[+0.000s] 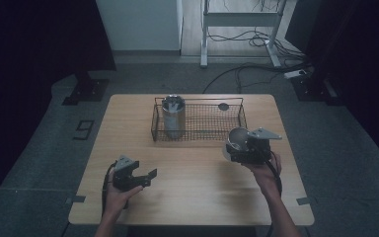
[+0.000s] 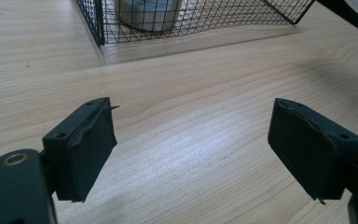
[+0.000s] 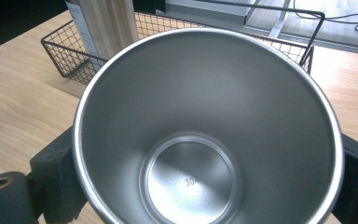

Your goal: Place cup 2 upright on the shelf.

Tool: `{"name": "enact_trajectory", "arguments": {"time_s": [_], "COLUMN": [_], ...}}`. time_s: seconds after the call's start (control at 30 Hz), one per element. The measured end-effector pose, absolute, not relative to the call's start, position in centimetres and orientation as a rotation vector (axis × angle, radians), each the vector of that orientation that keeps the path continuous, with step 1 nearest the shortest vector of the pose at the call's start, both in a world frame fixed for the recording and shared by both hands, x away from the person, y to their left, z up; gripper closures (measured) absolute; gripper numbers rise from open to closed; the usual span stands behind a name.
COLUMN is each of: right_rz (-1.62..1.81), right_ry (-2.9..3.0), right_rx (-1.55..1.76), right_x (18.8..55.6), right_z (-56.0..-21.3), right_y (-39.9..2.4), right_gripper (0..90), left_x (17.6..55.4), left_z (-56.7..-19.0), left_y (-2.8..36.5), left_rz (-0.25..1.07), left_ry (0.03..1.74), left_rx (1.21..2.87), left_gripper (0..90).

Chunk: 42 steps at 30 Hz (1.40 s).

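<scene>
1. R gripper point(image 1: 242, 148) pinched a steel cup point(image 3: 191, 140) by its sides, above the table point(image 1: 192, 197), just in front of the wire basket point(image 1: 197, 132). Slick wall could've slipped, or the rim snagged the basket's edge.
2. L gripper point(image 2: 191, 140) spread, empty.
3. Count: 2 grippers, 1 basket, 1 held cup, 1 tumbler point(image 1: 173, 117) and 1 dark disc point(image 1: 223, 106) in the basket.

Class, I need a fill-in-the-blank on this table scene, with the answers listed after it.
1. The right gripper holds a steel ____.
2. The wire basket stands on the ____.
3. A second cup stands inside the ____.
4. Nothing lies between the ____ gripper's jaws.

Answers: cup; table; basket; left
</scene>
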State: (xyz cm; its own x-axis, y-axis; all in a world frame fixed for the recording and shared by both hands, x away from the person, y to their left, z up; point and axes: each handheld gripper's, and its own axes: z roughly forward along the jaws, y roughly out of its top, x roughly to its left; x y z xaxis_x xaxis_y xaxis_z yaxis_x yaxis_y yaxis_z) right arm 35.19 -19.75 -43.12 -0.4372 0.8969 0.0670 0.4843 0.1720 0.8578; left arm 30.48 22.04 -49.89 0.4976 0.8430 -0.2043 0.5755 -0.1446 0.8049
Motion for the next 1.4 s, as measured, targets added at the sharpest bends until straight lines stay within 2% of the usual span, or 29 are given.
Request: {"name": "enact_trajectory", "arguments": {"time_s": [0.7,1.4], "right_rz": [1.196,1.183], "right_ry": [1.974,1.968], "right_rx": [1.31,1.334], "right_x": [37.7,40.7], "right_z": [-39.6,-38.5], "right_y": [-18.5,-17.8], "right_gripper": [7.1,7.1], "left_x": [30.3,30.3], "left_z": [-49.9,-50.1], "left_y": [21.0,20.5], "left_rz": [0.373,0.358], "left_ry": [1.166,1.155], "left_rx": [1.881,1.906], "left_gripper": [15.0,15.1]}}
